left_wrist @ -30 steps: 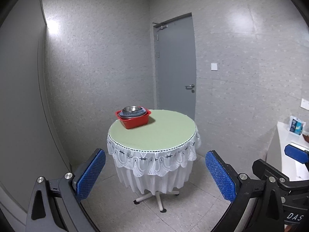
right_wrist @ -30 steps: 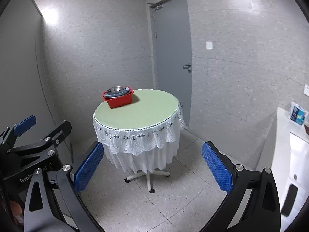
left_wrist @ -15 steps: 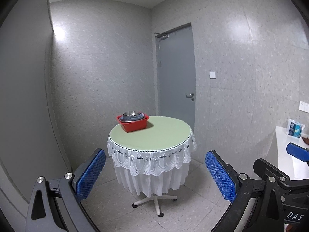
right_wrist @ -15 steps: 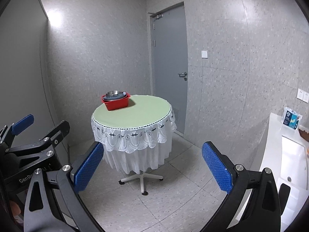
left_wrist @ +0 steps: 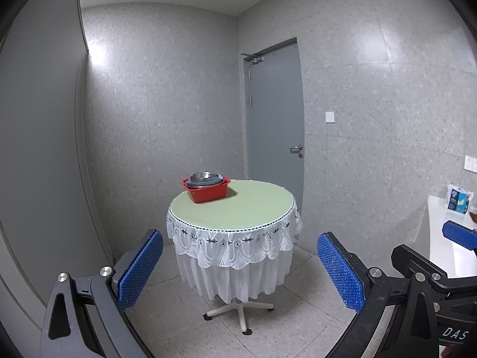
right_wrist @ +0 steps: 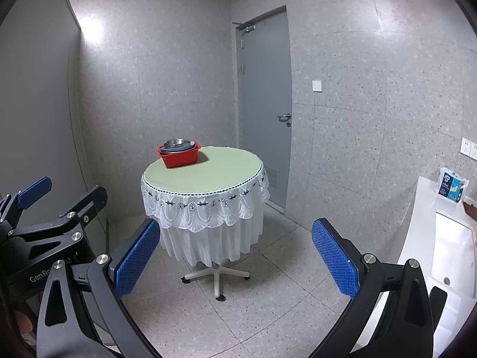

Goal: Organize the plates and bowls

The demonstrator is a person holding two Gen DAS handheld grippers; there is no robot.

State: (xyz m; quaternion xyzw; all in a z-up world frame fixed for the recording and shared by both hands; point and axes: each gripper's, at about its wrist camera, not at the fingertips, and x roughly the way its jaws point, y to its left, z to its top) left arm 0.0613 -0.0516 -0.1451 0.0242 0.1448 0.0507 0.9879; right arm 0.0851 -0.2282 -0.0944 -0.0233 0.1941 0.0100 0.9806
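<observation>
A red plastic basin (left_wrist: 206, 190) (right_wrist: 179, 155) stands at the far left of a round green-topped table (left_wrist: 247, 208) (right_wrist: 214, 173). Stacked in it are a grey-blue dish and a shiny steel bowl (left_wrist: 204, 176) (right_wrist: 174, 142). Both grippers are well short of the table, at about its height. My left gripper (left_wrist: 240, 268) is open, nothing between its blue pads. My right gripper (right_wrist: 235, 256) is open and empty too. The left gripper's body shows at the lower left of the right wrist view.
A white lace cloth hangs round the table, which rests on a wheeled star base (right_wrist: 216, 277). A grey door (right_wrist: 265, 104) is shut behind it. A white counter with a sink (right_wrist: 453, 256) and a tissue pack (right_wrist: 451, 185) lies to the right. Tiled floor lies between me and the table.
Both views have tilted upward and pulled back a little; the table sits lower and smaller in frame. Both grippers stay open.
</observation>
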